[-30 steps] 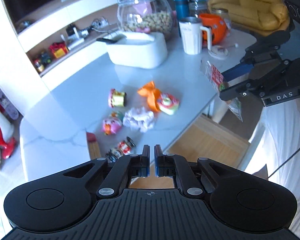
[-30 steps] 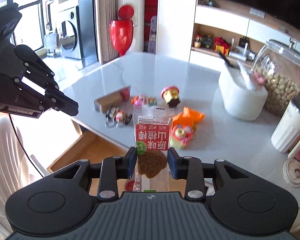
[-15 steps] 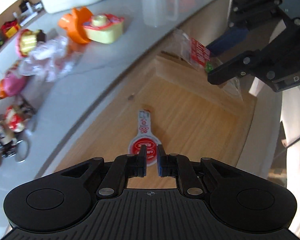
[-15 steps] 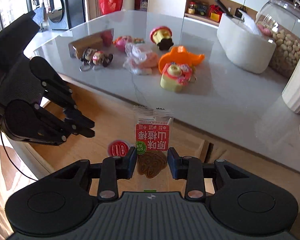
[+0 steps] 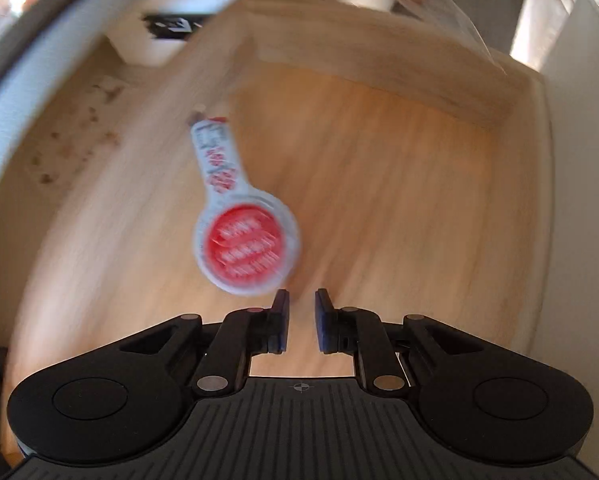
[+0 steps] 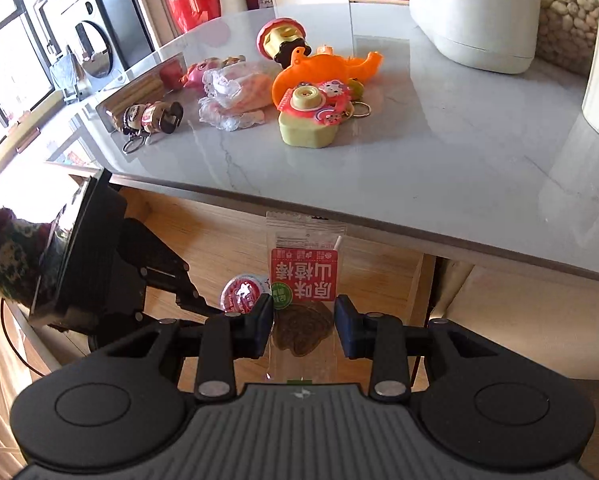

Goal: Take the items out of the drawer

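The wooden drawer (image 5: pixel 399 200) is pulled out under the marble counter. On its floor lies a small round red-and-white sealed cup with a long tab (image 5: pixel 245 248), also visible in the right wrist view (image 6: pixel 241 294). My left gripper (image 5: pixel 301 300) hovers low inside the drawer, just right of and behind the cup. Its fingers are a narrow gap apart with nothing between them. My right gripper (image 6: pixel 304 312) is above the drawer, shut on a clear snack packet (image 6: pixel 303 276) with a red label. The left gripper (image 6: pixel 191 286) shows at the left of that view.
The counter (image 6: pixel 459 152) overhangs the drawer's back. On it lie keychain figures (image 6: pixel 149 118), a lace-wrapped bundle (image 6: pixel 231 96), an orange toy (image 6: pixel 319 68) and a yellow-green block toy (image 6: pixel 307 128). A white box (image 6: pixel 471 28) and a nut jar (image 6: pixel 567 20) stand behind.
My left gripper dropped from above the counter into the drawer, close to the round cup, and its fingers parted slightly. The right gripper lowered toward the drawer, still holding the packet.
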The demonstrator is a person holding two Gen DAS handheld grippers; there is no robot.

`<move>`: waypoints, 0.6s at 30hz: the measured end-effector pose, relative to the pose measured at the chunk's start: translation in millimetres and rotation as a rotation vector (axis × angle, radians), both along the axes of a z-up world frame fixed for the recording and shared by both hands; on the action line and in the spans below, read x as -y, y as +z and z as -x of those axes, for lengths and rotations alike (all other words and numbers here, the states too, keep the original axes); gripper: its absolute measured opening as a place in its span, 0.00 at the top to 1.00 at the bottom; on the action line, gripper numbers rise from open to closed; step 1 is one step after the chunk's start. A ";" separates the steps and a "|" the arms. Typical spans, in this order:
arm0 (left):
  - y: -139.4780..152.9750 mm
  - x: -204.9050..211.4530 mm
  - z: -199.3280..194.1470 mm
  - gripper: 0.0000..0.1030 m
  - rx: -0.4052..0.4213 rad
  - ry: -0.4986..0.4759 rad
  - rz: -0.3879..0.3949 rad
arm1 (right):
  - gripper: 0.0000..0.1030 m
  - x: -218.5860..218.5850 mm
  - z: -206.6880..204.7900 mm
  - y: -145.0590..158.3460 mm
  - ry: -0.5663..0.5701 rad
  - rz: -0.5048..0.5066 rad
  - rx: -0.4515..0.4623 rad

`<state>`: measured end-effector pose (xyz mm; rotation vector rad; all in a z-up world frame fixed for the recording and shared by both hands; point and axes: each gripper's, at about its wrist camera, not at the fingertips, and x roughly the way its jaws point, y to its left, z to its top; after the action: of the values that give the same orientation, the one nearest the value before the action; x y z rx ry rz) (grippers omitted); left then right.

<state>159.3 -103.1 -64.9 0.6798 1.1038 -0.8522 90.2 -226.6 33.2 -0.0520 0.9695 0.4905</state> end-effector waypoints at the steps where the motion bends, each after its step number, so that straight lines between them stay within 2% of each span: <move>1: 0.6 1.4 3.7 0.90 -0.003 -0.028 0.010 | 0.68 0.5 -0.4 -0.6 -0.003 -0.009 -0.002; 5: 2.8 6.5 8.0 0.92 -0.066 -0.039 0.042 | 0.68 3.9 -2.2 -1.9 -0.016 -0.021 -0.011; 8: 4.4 11.2 7.1 0.79 -0.114 -0.054 0.065 | 0.68 7.7 -3.9 -2.9 -0.033 -0.028 -0.022; 14: 9.8 24.0 9.3 0.75 -0.100 -0.053 0.053 | 0.68 11.4 -2.0 -4.1 -0.039 -0.029 -0.023; 18: 9.4 25.0 5.7 0.75 -0.132 -0.038 0.063 | 0.68 13.1 -0.6 -4.0 -0.040 -0.033 -0.023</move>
<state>153.6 -128.1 -55.5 0.6008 1.1801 -0.9714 90.8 -239.7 29.2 0.0033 0.9831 0.4711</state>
